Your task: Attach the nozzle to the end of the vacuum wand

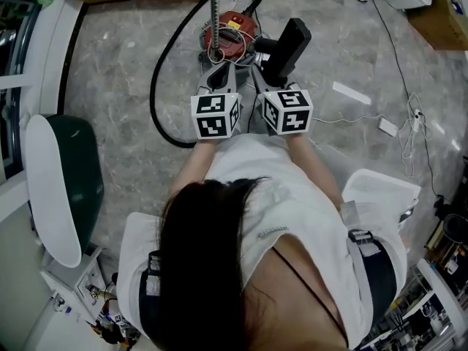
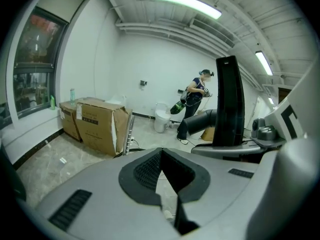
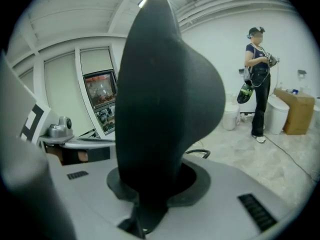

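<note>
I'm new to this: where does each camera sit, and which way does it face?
Head view: on the person's head, facing steeply down at the vacuum; shows hair, arms, left gripper, right gripper.
Left gripper view: on that gripper, facing across the room over its shut jaws.
Right gripper view: on that gripper, facing the nozzle it clamps.
Shared: all three show the nozzle.

Close up, gripped in the grey right claw [image 3: 147, 211]: a broad, matte black plastic vacuum nozzle [image 3: 165, 99], upright, filling the centre. Far right, across a pale marbled floor [image 3: 260, 159], a standing person [image 3: 257, 79] beside a brown cardboard box [image 3: 299, 114].
</note>
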Demonstrator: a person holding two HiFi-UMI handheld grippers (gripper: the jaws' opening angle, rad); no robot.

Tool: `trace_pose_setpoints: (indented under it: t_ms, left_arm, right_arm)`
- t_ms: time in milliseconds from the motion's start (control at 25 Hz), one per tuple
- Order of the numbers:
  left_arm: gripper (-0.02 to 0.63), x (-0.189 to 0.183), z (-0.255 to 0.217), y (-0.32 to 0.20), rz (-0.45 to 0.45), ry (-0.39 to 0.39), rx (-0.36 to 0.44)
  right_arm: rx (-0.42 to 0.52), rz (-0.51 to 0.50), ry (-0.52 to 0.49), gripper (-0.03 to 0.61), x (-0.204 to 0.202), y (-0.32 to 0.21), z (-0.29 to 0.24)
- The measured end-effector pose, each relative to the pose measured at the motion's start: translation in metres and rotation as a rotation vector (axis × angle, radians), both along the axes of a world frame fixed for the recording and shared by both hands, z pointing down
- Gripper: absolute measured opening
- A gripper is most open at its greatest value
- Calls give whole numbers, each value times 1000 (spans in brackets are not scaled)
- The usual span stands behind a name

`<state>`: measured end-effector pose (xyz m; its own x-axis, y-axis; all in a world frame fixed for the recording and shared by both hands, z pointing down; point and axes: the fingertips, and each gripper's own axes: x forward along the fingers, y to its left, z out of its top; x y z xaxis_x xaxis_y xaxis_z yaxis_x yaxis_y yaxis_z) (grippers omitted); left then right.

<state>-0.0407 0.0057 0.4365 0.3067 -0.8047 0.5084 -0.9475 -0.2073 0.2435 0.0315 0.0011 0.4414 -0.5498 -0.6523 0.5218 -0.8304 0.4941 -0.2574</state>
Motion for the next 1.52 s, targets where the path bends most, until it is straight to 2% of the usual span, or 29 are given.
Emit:
trace_pose_setpoints:
  t_ms: [360, 680, 920, 1360, 1520]
  left_arm:
    - [2, 14, 4, -35, -96, -16, -29]
    - [2, 34, 4, -62, -181, -33, -40]
    - [2, 54, 8, -71, -233, -45, -46]
    - [2, 61, 9, -69, -321, -55, -55]
    - [2, 62, 9, -69, -325, -63, -56]
  right_arm:
    - [-29, -117, -16, 91, 10, -45, 1]
    - [-67, -200, -20, 91, 38, -73, 11]
    - [-77, -236, -39, 91, 59, -91, 15]
    - [-69, -293, -40, 91, 73, -98, 12]
    - [-80, -294, -42, 91, 75, -98, 15]
